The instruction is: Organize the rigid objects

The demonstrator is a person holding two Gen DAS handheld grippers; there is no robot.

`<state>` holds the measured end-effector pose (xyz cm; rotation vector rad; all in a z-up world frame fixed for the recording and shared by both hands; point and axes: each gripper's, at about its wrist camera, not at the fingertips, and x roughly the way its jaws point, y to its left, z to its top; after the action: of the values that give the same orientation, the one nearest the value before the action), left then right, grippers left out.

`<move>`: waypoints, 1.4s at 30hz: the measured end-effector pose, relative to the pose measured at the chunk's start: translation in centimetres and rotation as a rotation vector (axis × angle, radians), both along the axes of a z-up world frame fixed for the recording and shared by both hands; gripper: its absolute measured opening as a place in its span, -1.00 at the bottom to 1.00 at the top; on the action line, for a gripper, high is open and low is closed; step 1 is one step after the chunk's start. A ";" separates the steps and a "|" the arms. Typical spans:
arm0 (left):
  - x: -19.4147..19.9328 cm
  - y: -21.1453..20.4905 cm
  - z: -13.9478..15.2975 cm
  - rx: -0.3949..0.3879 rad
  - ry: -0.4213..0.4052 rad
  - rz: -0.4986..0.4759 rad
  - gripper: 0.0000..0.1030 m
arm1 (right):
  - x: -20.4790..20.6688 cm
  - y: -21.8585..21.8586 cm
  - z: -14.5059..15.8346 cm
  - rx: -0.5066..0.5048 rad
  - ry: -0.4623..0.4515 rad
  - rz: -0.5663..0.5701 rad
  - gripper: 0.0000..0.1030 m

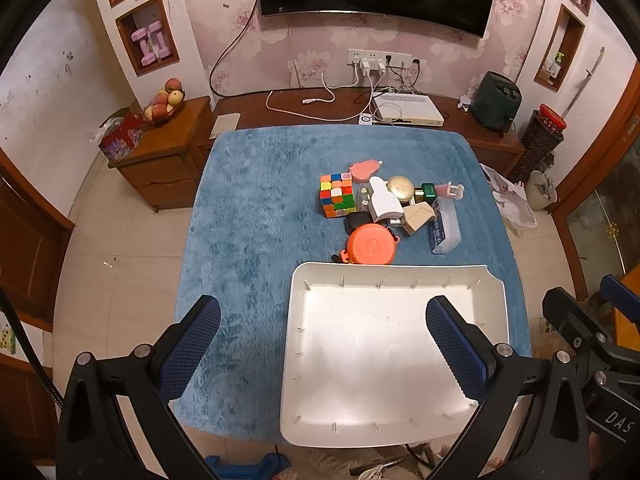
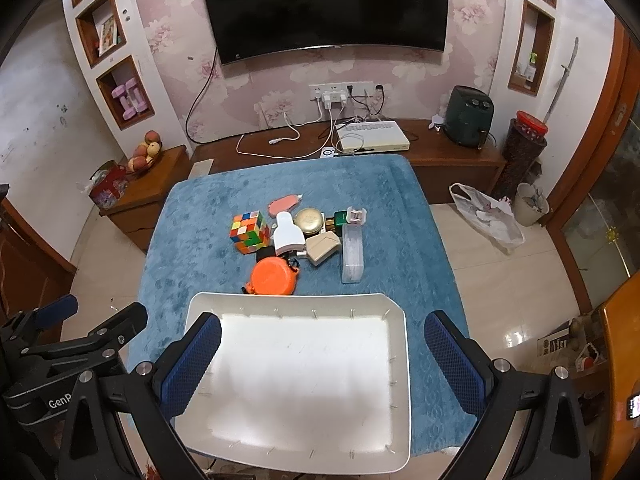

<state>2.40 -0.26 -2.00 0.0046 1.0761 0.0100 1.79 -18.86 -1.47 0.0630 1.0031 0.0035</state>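
An empty white tray [image 1: 396, 280] [image 2: 296, 300] lies at the near edge of the blue-covered table [image 1: 256, 208] [image 2: 400, 208]. Beyond it is a pile of small objects: a colour cube [image 1: 337, 195] [image 2: 249, 231], an orange round lidded box [image 1: 371, 245] [image 2: 273, 276], a white bottle-shaped piece [image 1: 383, 199] [image 2: 287, 233], a gold round tin [image 1: 400, 187] [image 2: 309, 219], a beige box [image 1: 417, 218] [image 2: 322, 247], a clear plastic case [image 1: 445, 224] [image 2: 353, 252] and a pink case [image 1: 365, 169] [image 2: 283, 204]. My left gripper [image 1: 323, 320] is open and empty above the tray's left side. My right gripper [image 2: 322, 336] is open and empty over the tray.
A wooden TV bench [image 1: 304, 112] with cables and a white set-top box [image 1: 408, 109] stands behind the table. A side cabinet [image 1: 168, 148] with a fruit bowl stands left. A bin [image 2: 530, 204] and plastic bag [image 2: 486, 214] are on the floor at the right.
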 end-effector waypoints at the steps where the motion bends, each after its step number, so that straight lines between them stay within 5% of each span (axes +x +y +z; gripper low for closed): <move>1: 0.4 -0.1 -0.2 0.000 0.007 0.002 0.99 | 0.3 -0.1 -0.2 -0.001 0.002 -0.003 0.95; 22: 7.6 0.3 -6.4 -0.011 0.093 -0.032 0.98 | 7.3 -3.9 -7.9 0.025 0.070 -0.042 0.74; 42: 16.2 -4.6 -18.0 -0.020 0.361 -0.110 0.98 | 19.3 -5.2 -19.9 0.068 0.354 -0.011 0.37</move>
<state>18.60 -4.88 -20.02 0.0489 1.4353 -0.1042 21.07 -24.06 -21.41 0.1343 1.3562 0.0165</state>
